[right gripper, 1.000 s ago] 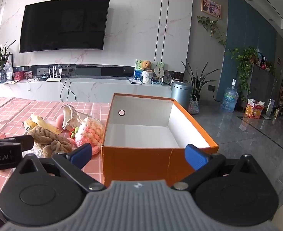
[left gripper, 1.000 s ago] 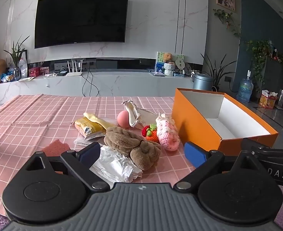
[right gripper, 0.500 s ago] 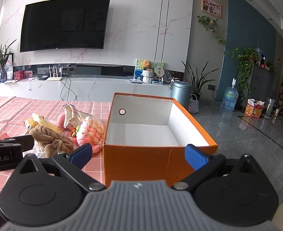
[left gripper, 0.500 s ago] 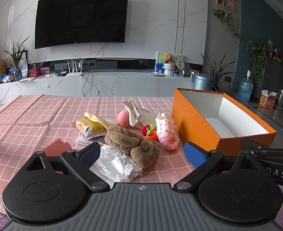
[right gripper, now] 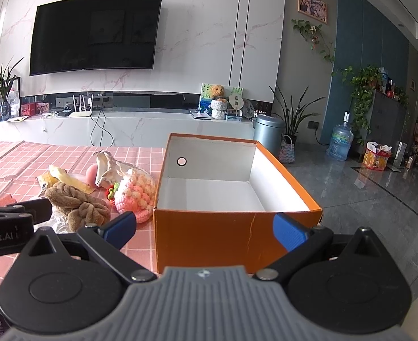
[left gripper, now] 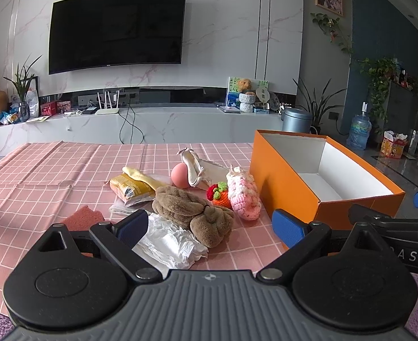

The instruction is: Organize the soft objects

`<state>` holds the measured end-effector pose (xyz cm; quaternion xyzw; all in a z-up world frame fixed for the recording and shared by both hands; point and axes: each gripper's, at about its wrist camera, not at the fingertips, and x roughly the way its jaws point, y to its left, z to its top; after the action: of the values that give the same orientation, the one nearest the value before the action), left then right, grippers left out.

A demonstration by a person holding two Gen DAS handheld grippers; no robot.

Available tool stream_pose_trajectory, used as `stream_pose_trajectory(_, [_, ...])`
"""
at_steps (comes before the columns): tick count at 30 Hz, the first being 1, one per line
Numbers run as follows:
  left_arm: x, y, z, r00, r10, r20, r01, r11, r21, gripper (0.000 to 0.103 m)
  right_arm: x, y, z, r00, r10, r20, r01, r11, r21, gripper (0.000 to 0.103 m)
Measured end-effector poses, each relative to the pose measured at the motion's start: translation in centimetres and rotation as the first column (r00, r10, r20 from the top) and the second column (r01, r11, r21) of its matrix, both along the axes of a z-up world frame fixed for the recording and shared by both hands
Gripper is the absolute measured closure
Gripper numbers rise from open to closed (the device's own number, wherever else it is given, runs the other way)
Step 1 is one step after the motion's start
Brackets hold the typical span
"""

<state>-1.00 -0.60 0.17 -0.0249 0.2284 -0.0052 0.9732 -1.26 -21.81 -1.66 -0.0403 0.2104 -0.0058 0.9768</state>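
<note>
Left gripper (left gripper: 210,226): blue ribbed pads spread wide, nothing between them; it hangs low over the near edge of the table.
Right gripper (right gripper: 204,227): blue pads spread apart, holding nothing; the box stands straight ahead of it, its near wall between the pads in the right wrist view.
Box (right gripper: 237,228): orange cardboard, white inside, rectangular, open top, a round hole in its far wall; bare inside as far as shows.
Brown plush (left gripper: 193,210): fuzzy twisted knot, just ahead of the left gripper, lying partly on the crumpled plastic.
Crumpled plastic (left gripper: 170,241): clear, wrinkled film, nearest the left pad.
Pink knit (left gripper: 243,194): chunky pink-and-white crochet, oblong, ahead and right of the left gripper, just beside the box.
Crochet strawberry (left gripper: 218,194): red, orange and green yarn, touching the pink knit.
Pink ball (left gripper: 180,174): smooth and round, farther ahead, against the cream pouch (left gripper: 197,167).
Yellow packet (left gripper: 130,189): glossy wrapper, print too small to read.
Sponge (left gripper: 83,217): reddish, porous, flat, left of the left pad.
Writing: "Robot.AI" on the left gripper's arm in the right wrist view; "DAS" on the right one's.
Tablecloth (left gripper: 47,170): pink with a white grid, creased.
Room: marble wall, wall-mounted television (left gripper: 118,29), low white console, potted plants, grey tile floor.
</note>
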Motion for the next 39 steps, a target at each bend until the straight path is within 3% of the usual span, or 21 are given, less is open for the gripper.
stream_pose_trajectory(39, [-0.10, -0.35, -0.19, 1.000, -0.014, -0.014, 0.014, 1.000, 0.007, 0.000, 0.63, -0.17, -0.81, 0.999, -0.006, -0.048, 0.007, 1.000, 0.020, 0.002])
